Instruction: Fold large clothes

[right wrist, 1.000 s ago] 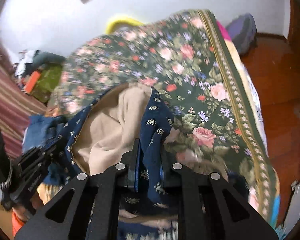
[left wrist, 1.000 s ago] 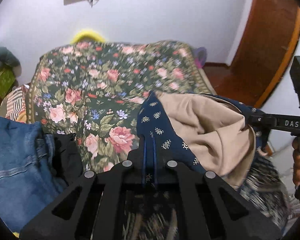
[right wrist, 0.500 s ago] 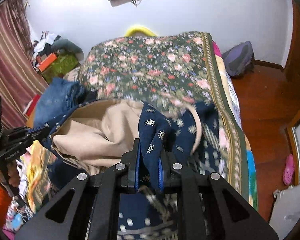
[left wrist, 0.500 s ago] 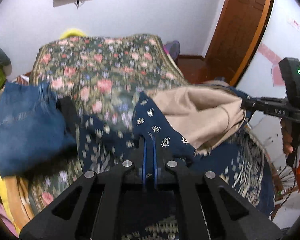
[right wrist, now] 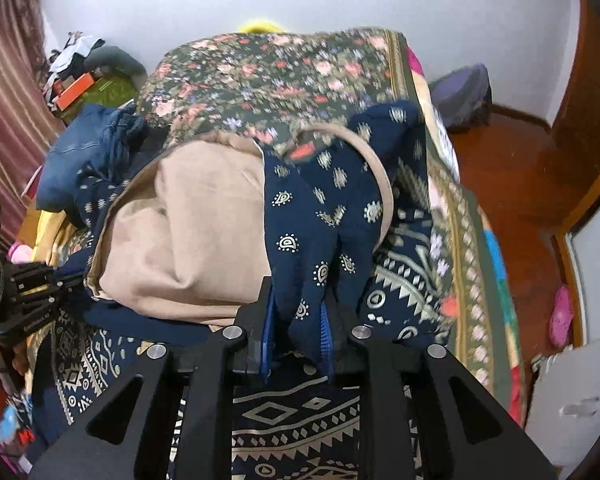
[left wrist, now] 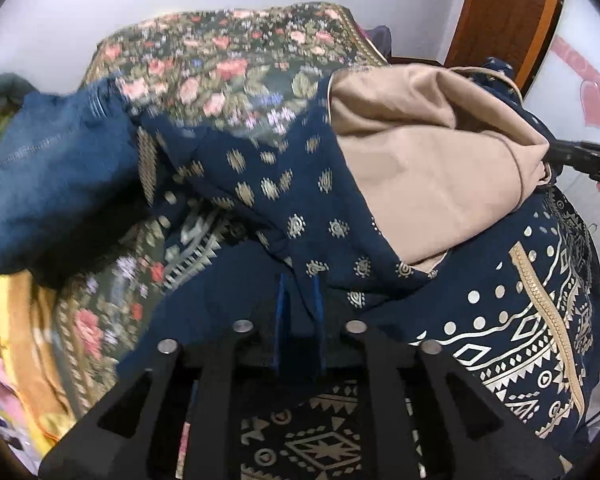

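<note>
A large navy garment with gold print [left wrist: 284, 196] and a beige lining [left wrist: 428, 168] hangs stretched between my two grippers over the floral bed. My left gripper [left wrist: 298, 292] is shut on one navy edge. My right gripper [right wrist: 296, 312] is shut on another edge of the same navy garment [right wrist: 320, 216]; its beige lining [right wrist: 188, 232] bulges to the left. The right gripper shows at the right edge of the left wrist view [left wrist: 588, 156]; the left gripper shows at the left edge of the right wrist view [right wrist: 32, 292]. The garment's patterned hem [left wrist: 520, 320] drapes below.
A floral bedspread [right wrist: 280, 76] covers the bed. Folded blue jeans [left wrist: 56, 168] lie on its left side, also in the right wrist view [right wrist: 88, 152]. A wooden door [left wrist: 500, 12] and wooden floor [right wrist: 512, 176] are to the right. Clutter [right wrist: 84, 76] sits by the curtain.
Both grippers have pulled back and up with the garment. More of its patterned hem now hangs in front of the cameras, and the bed looks farther away.
</note>
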